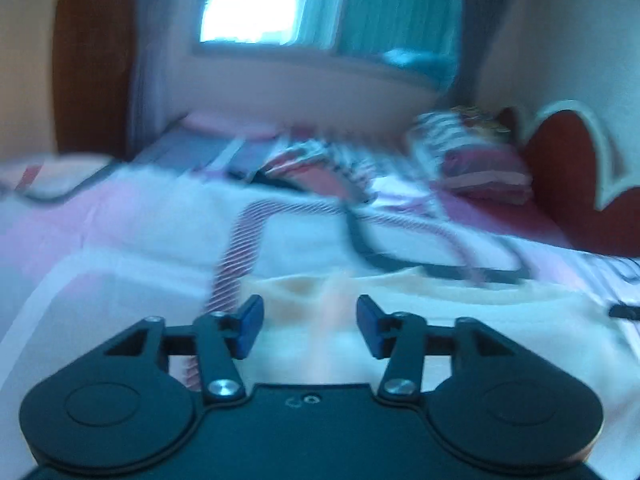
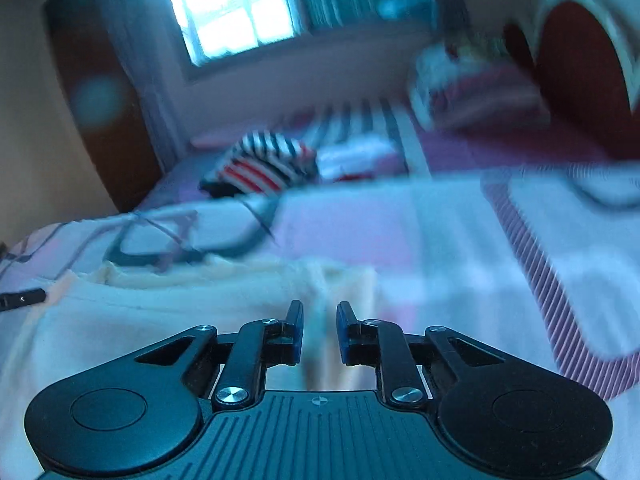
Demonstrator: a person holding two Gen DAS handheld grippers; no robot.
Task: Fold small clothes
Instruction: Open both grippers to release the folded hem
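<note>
A cream garment (image 1: 400, 320) is laid flat on the bed (image 1: 120, 232), directly ahead of both claws; in the right view it (image 2: 180, 312) is seen spread to the left of centre, its far edge rumpled. The cloth looks soft and thin; its kind cannot be told.

The left claw (image 1: 310, 326) is held just above the garment with its blue-padded fingers (image 1: 250, 326) well apart, nothing between them. The right claw (image 2: 319, 332) is seen with a narrow gap between its fingers (image 2: 296, 334); a fold of pale cloth seems to run up through the gap, but whether it is pinched cannot be told through the blur.

The bed is covered by a sheet (image 2: 440, 240) in white and pink blocks, crossed by bands of fine dark-red stripes and dark curved lines. Further back a heap of clothes (image 2: 264, 164) striped in navy, white and red is noted. At the head of the bed pillows (image 1: 476, 156) in striped and maroon cloth are stacked against a red headboard (image 1: 568, 160) with a pale scalloped border.

Behind, a bright window (image 2: 228, 8) is blown out by daylight, with a teal curtain (image 1: 400, 4) beside it. A brown door (image 1: 92, 60) is seen at left.

A small dark object (image 2: 22, 300) lies at the garment's edge, cut off by the frame. Both views are smeared by motion.
</note>
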